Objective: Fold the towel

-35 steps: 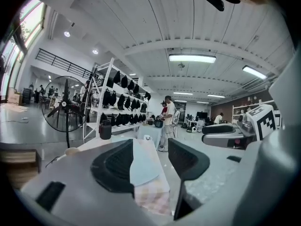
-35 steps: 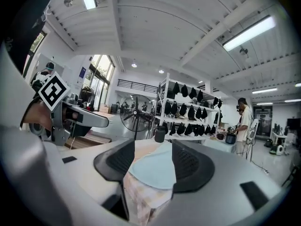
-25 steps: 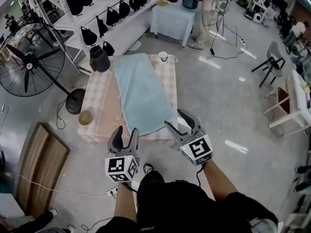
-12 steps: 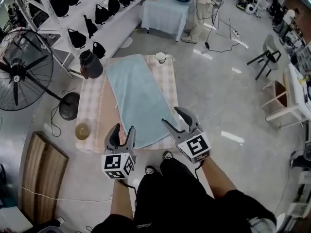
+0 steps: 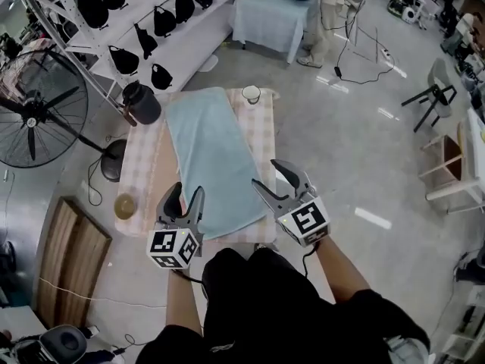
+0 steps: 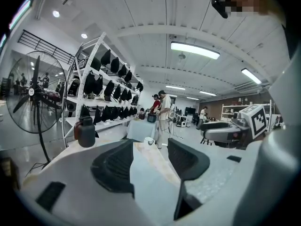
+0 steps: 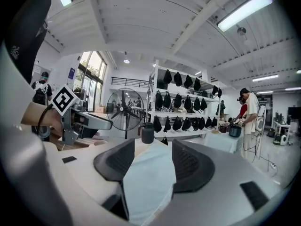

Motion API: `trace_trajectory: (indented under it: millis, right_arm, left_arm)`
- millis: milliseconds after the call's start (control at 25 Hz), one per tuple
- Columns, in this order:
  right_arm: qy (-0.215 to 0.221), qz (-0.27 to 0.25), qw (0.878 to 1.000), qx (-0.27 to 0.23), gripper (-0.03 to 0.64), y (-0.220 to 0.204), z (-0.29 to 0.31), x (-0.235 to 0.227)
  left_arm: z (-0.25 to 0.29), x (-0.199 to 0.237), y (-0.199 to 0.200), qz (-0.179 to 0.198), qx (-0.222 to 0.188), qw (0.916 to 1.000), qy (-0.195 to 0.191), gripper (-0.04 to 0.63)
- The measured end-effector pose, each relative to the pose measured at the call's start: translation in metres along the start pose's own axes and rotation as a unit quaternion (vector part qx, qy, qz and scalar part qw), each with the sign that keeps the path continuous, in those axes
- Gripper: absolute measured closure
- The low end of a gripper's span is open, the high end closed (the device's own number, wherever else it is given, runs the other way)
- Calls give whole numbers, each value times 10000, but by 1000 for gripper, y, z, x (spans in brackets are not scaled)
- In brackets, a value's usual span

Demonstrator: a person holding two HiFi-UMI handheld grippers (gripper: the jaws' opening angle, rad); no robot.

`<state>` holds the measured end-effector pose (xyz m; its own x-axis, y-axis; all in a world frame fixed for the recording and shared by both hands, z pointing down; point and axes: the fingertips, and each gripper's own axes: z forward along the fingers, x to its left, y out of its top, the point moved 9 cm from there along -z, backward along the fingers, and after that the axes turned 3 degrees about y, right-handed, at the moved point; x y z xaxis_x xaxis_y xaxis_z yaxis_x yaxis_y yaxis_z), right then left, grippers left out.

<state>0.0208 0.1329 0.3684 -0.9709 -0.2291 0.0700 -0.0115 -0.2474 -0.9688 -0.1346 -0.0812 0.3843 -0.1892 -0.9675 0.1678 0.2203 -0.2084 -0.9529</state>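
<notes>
Both arms reach forward from the torso, grippers side by side and apart from each other, jaws pointing away from the body. The left gripper (image 5: pixel 187 196) has its jaws apart, marker cube (image 5: pixel 173 249) at the rear. The right gripper (image 5: pixel 273 179) has its jaws apart and sits slightly further forward, its cube (image 5: pixel 304 222) tilted up. The left forearm (image 5: pixel 179 309) is bare and runs almost straight ahead. The right forearm (image 5: pixel 339 270) is bare and angles in from the right.

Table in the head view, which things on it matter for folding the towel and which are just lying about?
For the job: towel, spread flat; left gripper and right gripper, both open at its near end; table under it.
Just lying about: dark jug, white cup, small bowl, all beside the towel.
</notes>
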Motion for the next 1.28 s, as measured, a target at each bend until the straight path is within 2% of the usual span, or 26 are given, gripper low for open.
trace_trajectory:
  millis: [80,200,440,640,800,1000,1080,1160,1240,1280]
  right_arm:
    - [69,64,9999,120,390,-14,0,-11]
    - [180,196,9989,383,390,-44,2,-22]
    - [518,400,9928,1008,390,-106,16,-26]
    - [989,550,9797,1655,390,-157,23,-10]
    - [1234,648,9705,1969,390,-185,28,4]
    - [1544,585,9557,2438,390,-212,32,16]
    - [1592,505,9516,2581,390,-219,32,18]
    - [1627,292,9480,2719,390,-223,33,20]
    - [1730,30,9423,2866,391,-227,34,23]
    - [1805,-94,9386,2940,391,-230,35,25]
  left_arm:
    - [7,0,-12,58,159,9998,69,382]
    - [17,1,-43,-87,650,9977,196,382]
    - [29,3,-114,-422,1504,9876,182,382]
    - [25,10,-163,-787,2022,9760,166,382]
    - [20,19,-190,-769,2278,9704,243,382]
    - [8,14,-228,-791,2800,9567,96,382]
    - [1,12,-237,-681,2970,9524,56,382]
    - [-3,12,-242,-369,3152,9483,3,382]
    - [-6,15,-249,198,3435,9389,-107,382]
    - [-6,18,-254,568,3615,9305,-186,382]
